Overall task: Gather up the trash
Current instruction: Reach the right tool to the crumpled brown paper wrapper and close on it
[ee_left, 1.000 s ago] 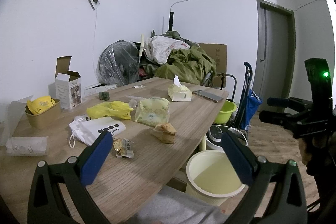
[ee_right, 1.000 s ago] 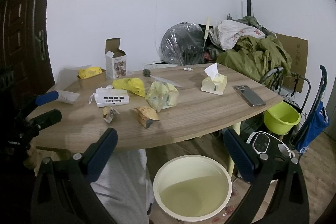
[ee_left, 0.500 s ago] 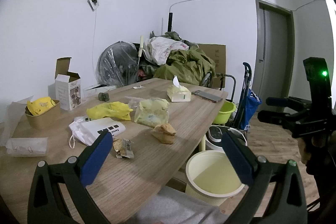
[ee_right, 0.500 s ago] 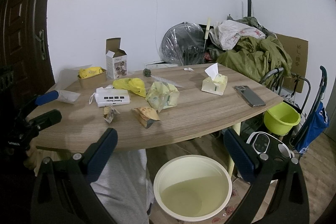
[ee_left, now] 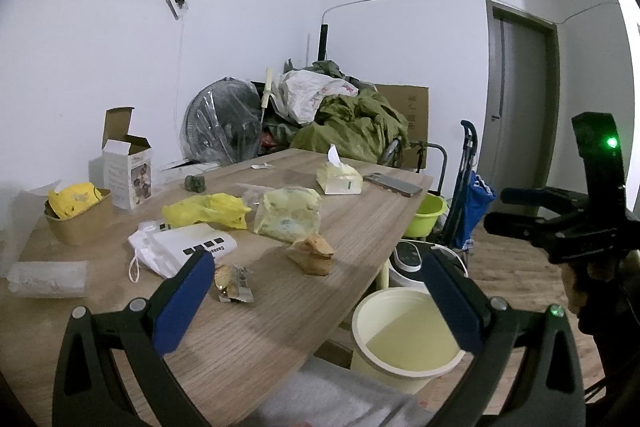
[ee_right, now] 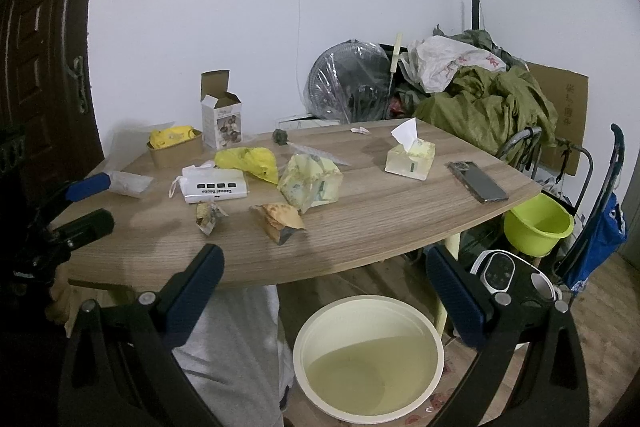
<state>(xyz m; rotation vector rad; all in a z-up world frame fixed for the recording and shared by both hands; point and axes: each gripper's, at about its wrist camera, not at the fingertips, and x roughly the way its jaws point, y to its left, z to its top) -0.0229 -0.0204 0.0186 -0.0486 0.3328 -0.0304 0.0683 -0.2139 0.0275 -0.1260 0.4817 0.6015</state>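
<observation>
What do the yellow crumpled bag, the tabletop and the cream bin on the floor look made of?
Yellow bag: thin plastic film, judging by its soft creases and slight sheen. Tabletop: wood-grain surface, matte, likely laminate rather than solid wood. Cream bin: smooth moulded plastic, going by its uniform rim.

Left claw (ee_left: pixel 320 301) gapes over the table (ee_left: pixel 248 331) — wrappers (ee_left: pixel 234 283) scattered.

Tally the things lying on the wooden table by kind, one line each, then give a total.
Bags and wrappers: 5 (yellow bag, pale green bag, white packet, small wrapper, clear bag)
Boxes and bowls: 3 (white carton, tissue box, paper bowl)
Bread: 1
Phone: 1
Total: 10
</observation>
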